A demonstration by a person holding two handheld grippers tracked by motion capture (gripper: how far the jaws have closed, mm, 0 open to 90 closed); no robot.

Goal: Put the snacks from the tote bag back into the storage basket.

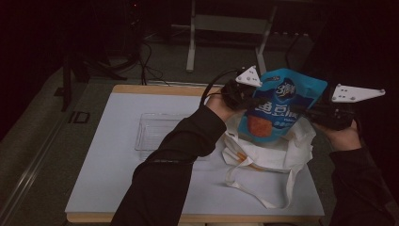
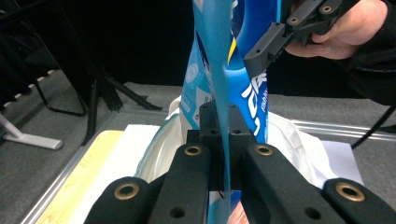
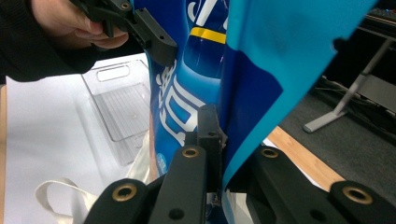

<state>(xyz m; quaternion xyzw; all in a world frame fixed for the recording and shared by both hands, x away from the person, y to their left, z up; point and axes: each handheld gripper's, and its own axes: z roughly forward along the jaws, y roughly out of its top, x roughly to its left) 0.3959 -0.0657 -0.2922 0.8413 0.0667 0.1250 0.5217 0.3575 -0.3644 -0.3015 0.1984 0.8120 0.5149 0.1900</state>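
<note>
1. The left tongs (image 1: 256,100) are clamped on the left edge of a blue snack bag (image 1: 282,108).
2. The right tongs (image 1: 301,111) are clamped on the right edge of the same bag.
3. The snack bag is up in the air between the two tongs. It stands upright, just above a white cloth bag (image 1: 263,153).
4. The bottom of the snack bag sits in the open mouth of the cloth bag.
5. In the left gripper view, the thin blue edge of the snack bag (image 2: 224,116) runs straight between the two black jaws, which press on it from both sides.
6. In the right gripper view, the blue edge of the snack bag (image 3: 252,93) is pinched the same way.
7. The cloth bag lies on the white surface (image 1: 117,179), and its long strap (image 1: 282,195) trails toward the near edge.
8. A clear plastic tray (image 1: 155,129) rests on the surface to the left of the cloth bag.
9. The person's dark sleeves (image 1: 174,155) come in from the bottom.
</note>
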